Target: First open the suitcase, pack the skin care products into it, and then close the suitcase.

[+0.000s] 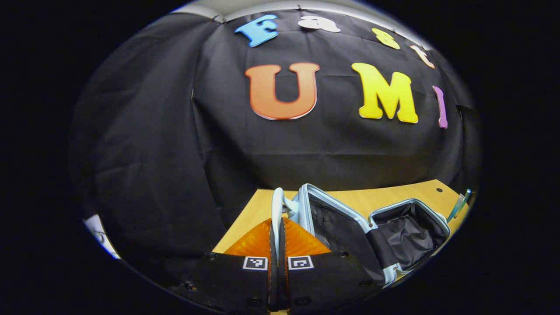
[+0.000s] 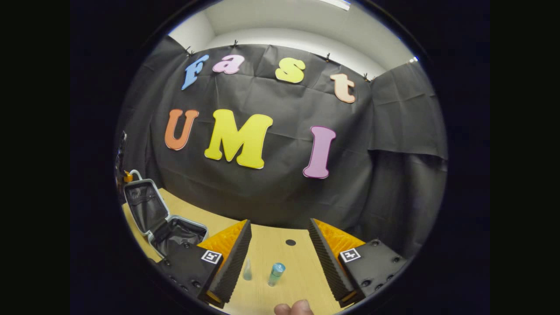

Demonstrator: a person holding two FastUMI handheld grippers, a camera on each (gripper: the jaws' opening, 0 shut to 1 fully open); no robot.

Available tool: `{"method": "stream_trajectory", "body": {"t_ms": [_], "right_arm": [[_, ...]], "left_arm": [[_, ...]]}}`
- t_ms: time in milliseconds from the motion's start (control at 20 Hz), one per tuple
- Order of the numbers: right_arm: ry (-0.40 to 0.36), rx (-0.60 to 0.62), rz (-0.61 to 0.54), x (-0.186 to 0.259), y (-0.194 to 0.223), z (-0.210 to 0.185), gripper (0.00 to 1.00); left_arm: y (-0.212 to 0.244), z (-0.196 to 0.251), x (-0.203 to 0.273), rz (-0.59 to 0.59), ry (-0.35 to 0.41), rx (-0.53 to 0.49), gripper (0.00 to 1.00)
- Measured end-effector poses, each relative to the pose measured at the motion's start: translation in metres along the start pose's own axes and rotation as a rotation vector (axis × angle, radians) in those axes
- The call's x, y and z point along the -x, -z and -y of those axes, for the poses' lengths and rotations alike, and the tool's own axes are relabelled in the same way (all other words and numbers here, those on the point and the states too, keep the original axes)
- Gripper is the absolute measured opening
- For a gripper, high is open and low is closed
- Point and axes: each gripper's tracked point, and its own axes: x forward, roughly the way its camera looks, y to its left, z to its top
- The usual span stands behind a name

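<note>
In the left gripper view, the left gripper (image 1: 277, 227) is clenching its two fingers on the pale, thin looped handle (image 1: 277, 205) at the top edge of the suitcase lid. The small pale-blue hard-shell suitcase (image 1: 376, 232) is lying open on the light wooden table (image 1: 393, 194), just right of that handle. Its lid (image 1: 328, 223) is standing tilted up, showing a dark inner lining, while the base half (image 1: 411, 232) is sitting flat with crumpled black fabric inside. Beyond the suitcase's right corner, a slim teal-tinted object (image 1: 459, 204) is poking up at the table's edge; what it is cannot be told.

In the right gripper view, the same suitcase (image 2: 164, 218) is sitting at the far left of the table (image 2: 271, 245), lid raised. To the right of the suitcase, the right gripper (image 2: 280, 245) is hovering with its fingers spread wide and released, holding nothing. Between those fingers, on the table, a small clear bottle (image 2: 247, 270) is standing beside a teal-capped translucent bottle (image 2: 276, 274), the two near but apart. Below them, a fingertip (image 2: 294, 308) is showing at the bottom edge.
</note>
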Motion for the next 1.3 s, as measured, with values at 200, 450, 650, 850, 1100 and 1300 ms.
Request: {"method": "stream_trajectory", "body": {"t_ms": [200, 450, 650, 850, 1100, 1300], "right_arm": [[-0.008, 0.043, -0.047, -0.002, 0.01, -0.016, 0.79], [-0.024, 0.081, -0.053, -0.004, 0.01, -0.03, 0.79], [-0.026, 0.09, -0.058, -0.004, 0.009, -0.031, 0.79], [-0.028, 0.081, -0.067, -0.003, 0.015, -0.028, 0.79], [-0.026, 0.022, -0.094, -0.005, 0.028, -0.017, 0.8], [-0.003, -0.037, -0.078, -0.007, 0.03, 0.006, 0.8]], "left_arm": [[0.067, -0.024, -0.033, -0.071, 0.023, 0.154, 0.03], [0.114, -0.029, -0.051, -0.159, 0.039, 0.247, 0.03], [0.119, -0.033, -0.054, -0.163, 0.04, 0.285, 0.07], [0.111, -0.044, -0.044, -0.148, -0.015, 0.292, 0.27], [0.03, -0.025, 0.003, 0.016, -0.045, 0.193, 0.97], [-0.07, 0.053, 0.057, 0.207, -0.021, 0.1, 0.98]]}}
